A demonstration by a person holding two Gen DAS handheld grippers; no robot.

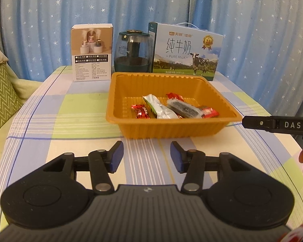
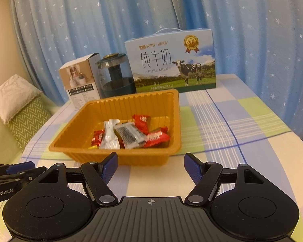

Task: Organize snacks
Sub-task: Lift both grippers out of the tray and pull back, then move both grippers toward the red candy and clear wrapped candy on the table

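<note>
Orange tray [image 1: 172, 126], centre of frame on the checked counter [image 1: 70, 109]: holds the wrapped snacks [image 1: 167, 109], gathered at its near side, so sorting looks nearly done. Left gripper [image 1: 147, 157] and right gripper [image 2: 150, 168]: fingers apart, empty, both just short of the tray.

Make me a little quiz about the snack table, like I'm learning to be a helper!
1. True or false: the orange tray is empty.
2. What animal is pictured on the milk carton?
A) sheep B) cow C) goat
3. Is the left gripper holding a snack?

Key:
1. False; wrapped snacks lie in it, such as the silver packet and a red candy.
2. B.
3. No; its jaws are open with nothing between them, like the right gripper.
</note>
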